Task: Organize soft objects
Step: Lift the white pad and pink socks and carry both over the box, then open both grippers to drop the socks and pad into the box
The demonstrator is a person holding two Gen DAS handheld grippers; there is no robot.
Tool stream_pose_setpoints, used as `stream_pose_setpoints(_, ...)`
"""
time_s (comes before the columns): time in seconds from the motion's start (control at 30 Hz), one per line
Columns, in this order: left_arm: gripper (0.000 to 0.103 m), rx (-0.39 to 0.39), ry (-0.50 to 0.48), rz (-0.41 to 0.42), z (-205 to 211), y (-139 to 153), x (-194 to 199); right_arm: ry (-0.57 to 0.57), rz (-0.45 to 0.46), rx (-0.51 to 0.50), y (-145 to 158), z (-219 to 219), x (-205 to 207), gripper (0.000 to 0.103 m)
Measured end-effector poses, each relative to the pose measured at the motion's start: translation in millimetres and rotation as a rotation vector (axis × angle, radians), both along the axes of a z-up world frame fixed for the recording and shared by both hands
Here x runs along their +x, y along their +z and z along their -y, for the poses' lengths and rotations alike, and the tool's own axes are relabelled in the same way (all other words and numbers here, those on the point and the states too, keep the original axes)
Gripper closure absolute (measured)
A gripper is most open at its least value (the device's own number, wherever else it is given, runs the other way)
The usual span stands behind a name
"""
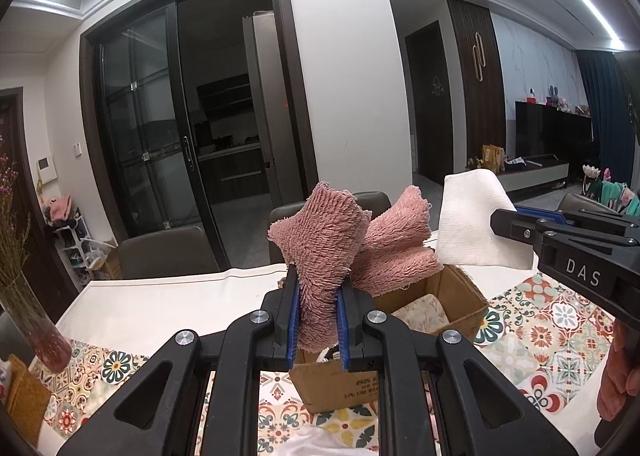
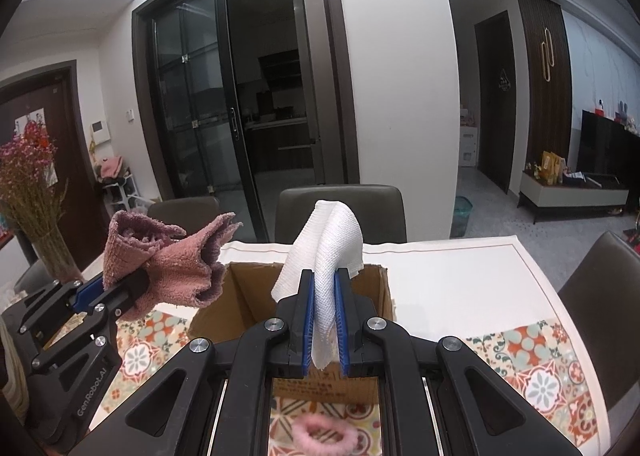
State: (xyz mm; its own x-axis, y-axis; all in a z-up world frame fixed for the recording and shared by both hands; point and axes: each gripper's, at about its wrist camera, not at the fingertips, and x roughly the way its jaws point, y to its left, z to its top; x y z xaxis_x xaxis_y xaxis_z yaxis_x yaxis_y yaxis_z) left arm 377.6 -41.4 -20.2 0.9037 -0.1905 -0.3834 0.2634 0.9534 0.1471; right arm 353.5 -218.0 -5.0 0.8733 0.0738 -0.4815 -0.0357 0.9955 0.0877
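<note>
The pink towel is clamped in the left gripper and the white cloth in the right gripper, both held above the box, which perhaps holds another cloth.

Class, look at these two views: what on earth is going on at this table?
A person is tidying soft things with two handheld grippers. The left gripper is shut on a pink fluffy cloth, the right gripper on a white cloth. Both cloths are held up over an open cardboard box on the patterned table mat; neither is inside.
</note>
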Motion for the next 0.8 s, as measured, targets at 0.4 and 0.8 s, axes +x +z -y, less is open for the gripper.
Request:
stream_pose_setpoints(0.4, 0.086, 0.039, 0.001, -0.048, 11, -20, 39, 0.006, -0.042, -0.017, -16, -1, 34, 0.092)
stream_pose_setpoints(0.8, 0.086, 0.078, -0.014, -0.115, 21, -45, 68, 0.014, -0.128, -0.025, -44, -1, 66, 0.092)
